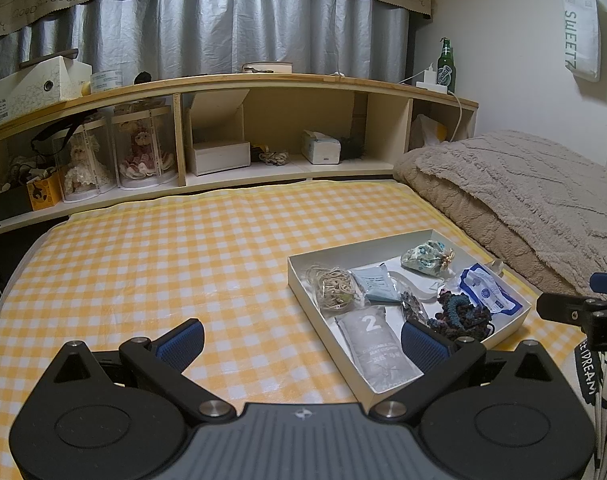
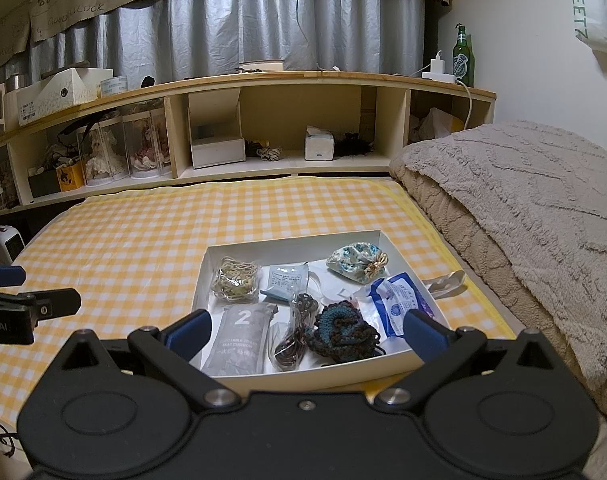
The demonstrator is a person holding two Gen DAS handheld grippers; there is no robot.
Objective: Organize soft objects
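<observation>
The yellow-checked bed cover (image 2: 143, 240) spans mid-frame, carrying right of centre a shallow white box (image 2: 201, 276) holding a grey "2" packet (image 2: 243, 340), crocheted item (image 2: 343, 330) and floral pouch (image 2: 357, 261), while left gripper (image 1: 301, 338) and right gripper (image 2: 305, 334) both stand wide, gripping nothing.

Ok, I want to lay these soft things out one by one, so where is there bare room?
The checked bedspread lies bare from the white box across to the shelf unit. The box is crowded: rubber bands, grey packet, crochet piece, floral pouch, blue packet. The beige blanket fills the right.
</observation>
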